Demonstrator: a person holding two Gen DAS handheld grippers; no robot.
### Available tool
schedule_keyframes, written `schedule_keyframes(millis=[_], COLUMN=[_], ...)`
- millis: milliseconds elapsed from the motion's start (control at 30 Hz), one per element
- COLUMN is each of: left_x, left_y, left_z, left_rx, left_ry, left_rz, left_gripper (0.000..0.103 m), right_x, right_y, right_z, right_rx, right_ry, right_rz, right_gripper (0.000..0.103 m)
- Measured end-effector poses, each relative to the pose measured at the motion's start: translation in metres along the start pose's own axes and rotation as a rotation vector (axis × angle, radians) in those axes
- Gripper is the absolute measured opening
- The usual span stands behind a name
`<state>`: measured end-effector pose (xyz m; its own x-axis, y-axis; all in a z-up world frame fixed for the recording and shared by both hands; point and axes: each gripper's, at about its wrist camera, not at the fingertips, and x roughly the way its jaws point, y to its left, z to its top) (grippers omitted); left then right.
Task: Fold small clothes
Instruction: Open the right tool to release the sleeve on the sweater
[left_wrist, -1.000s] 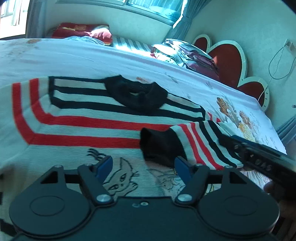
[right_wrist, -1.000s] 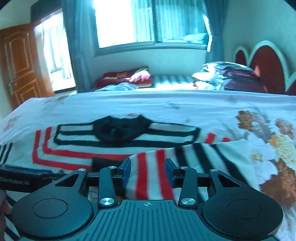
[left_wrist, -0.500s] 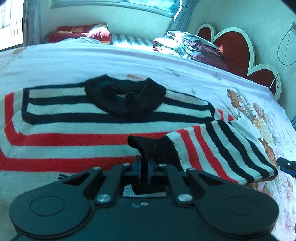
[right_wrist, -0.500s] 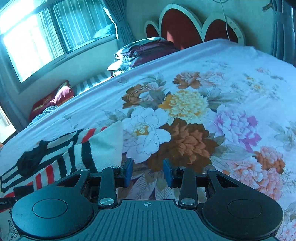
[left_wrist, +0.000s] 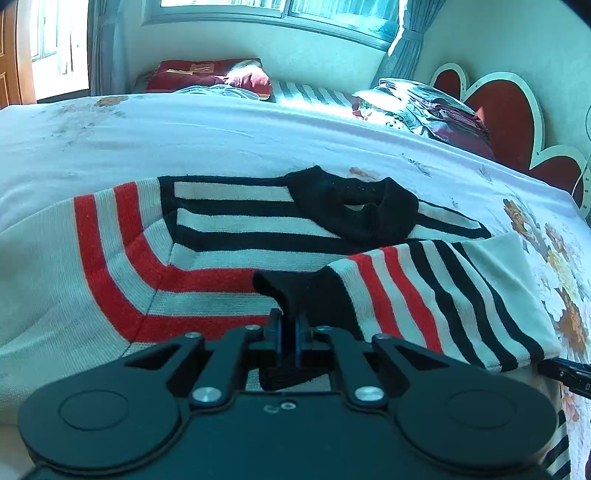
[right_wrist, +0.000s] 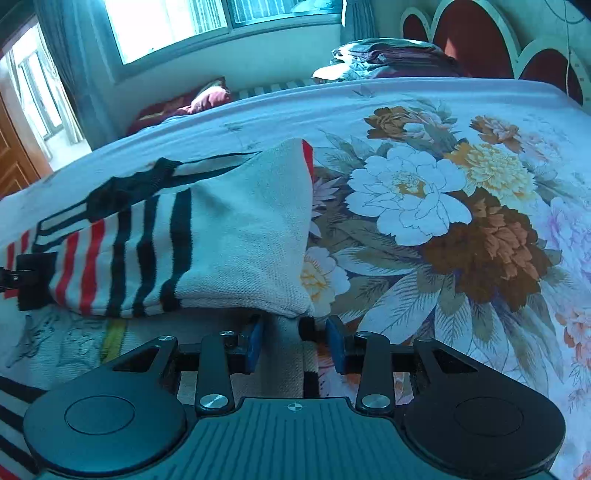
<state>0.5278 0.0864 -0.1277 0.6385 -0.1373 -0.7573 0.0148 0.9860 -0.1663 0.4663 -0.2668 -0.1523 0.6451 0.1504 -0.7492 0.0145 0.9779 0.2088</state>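
A small knitted sweater (left_wrist: 221, 254) in cream with red and black stripes and a black ribbed collar (left_wrist: 354, 210) lies flat on the bed, on a white bedsheet printed with large brown, yellow and white flowers (right_wrist: 461, 206). On the left of the left wrist view its near sleeve spreads outward, uncrossed. In the middle, the left gripper (left_wrist: 288, 332) has its fingers pressed together on the black ribbed cuff (left_wrist: 291, 291) of the other striped sleeve (left_wrist: 424, 299) — that sleeve is folded across the sweater's front, its cuff end over the chest and its wide cream end toward the sweater's right edge. A dark tip of the other tool shows at the far right of that view. In the right wrist view, the folded sleeve lies to the left and the flowers to the right. The right gripper (right_wrist: 294, 341) sits at the sweater's side edge, its blue-padded fingers (right_wrist: 255, 343) spread apart, with a fold of cream knit lying between them — neither pad presses it.
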Motion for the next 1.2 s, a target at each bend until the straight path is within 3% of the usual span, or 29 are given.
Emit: schedule_keyframes(millis=[33,67,100,200,267,333,500,633,667,733,800,833,867,933,967,1033,1133,1200], left_x=[-0.002,-0.005,-0.009,-0.006,0.005,0.006,0.007,0.008,0.008,0.009,0.005,0.000,-0.007,-0.026,-0.029,-0.020,0.007,0.013], left_y=[0.001,0.003,0.005,0.008,0.014,0.015,0.013,0.013,0.013,0.016,0.017,0.016,0.015,0.010,0.008,-0.003,-0.017,-0.017], left_z=[0.000,0.001,0.001,-0.002,-0.007,-0.010,-0.011,-0.008,-0.008,-0.007,-0.006,-0.005,-0.005,-0.005,-0.003,0.002,0.006,0.009], left_rx=[-0.002,-0.010,-0.017,-0.001,-0.015,0.002,0.038,0.049,0.053,0.041,0.041,0.053,0.080,0.133,0.140,0.179,0.210,0.178], left_ry=[-0.008,-0.026,-0.045,-0.042,0.004,0.000,-0.005,0.000,0.001,0.006,-0.003,-0.018,-0.056,-0.156,-0.162,-0.128,-0.061,-0.054], left_rz=[0.001,0.000,0.001,0.050,0.044,0.042,0.039,0.037,0.037,0.032,0.057,0.095,0.138,0.141,0.102,0.032,0.078,0.085], left_gripper=[0.005,0.005,0.005,0.005,0.005,0.005,0.005,0.005,0.006,0.007,0.021,0.044,0.055,0.047,0.033,0.019,0.018,0.020], right_x=[0.000,-0.002,-0.004,0.002,0.004,0.000,-0.042,-0.019,-0.002,0.007,0.003,-0.003,-0.008,-0.010,-0.005,0.011,0.045,0.064], right_y=[-0.001,-0.005,-0.009,-0.001,0.002,0.002,0.016,0.023,0.021,0.015,0.011,0.010,0.008,0.000,-0.005,-0.010,-0.008,-0.016], right_z=[0.001,0.003,0.005,-0.001,-0.004,0.001,0.008,0.014,0.012,0.007,0.012,0.016,0.021,0.037,0.048,0.068,0.097,0.111], right_rx=[0.013,0.040,0.063,0.003,-0.020,-0.035,-0.108,-0.080,-0.071,-0.059,-0.019,0.001,0.018,0.056,0.070,0.071,0.008,0.056], right_ry=[-0.022,-0.065,-0.079,-0.044,-0.043,-0.023,-0.188,-0.127,-0.039,-0.021,-0.037,-0.072,-0.112,-0.155,-0.156,-0.143,-0.112,-0.092], right_rz=[-0.015,-0.018,0.008,-0.032,-0.042,-0.038,0.032,0.058,0.044,0.049,0.058,0.061,0.060,0.072,0.083,0.075,0.039,0.018], right_gripper=[0.033,0.021,0.015,0.015,0.015,0.015,0.015,0.015,0.014,0.008,0.009,0.009,0.009,0.010,0.010,0.010,0.010,0.011])
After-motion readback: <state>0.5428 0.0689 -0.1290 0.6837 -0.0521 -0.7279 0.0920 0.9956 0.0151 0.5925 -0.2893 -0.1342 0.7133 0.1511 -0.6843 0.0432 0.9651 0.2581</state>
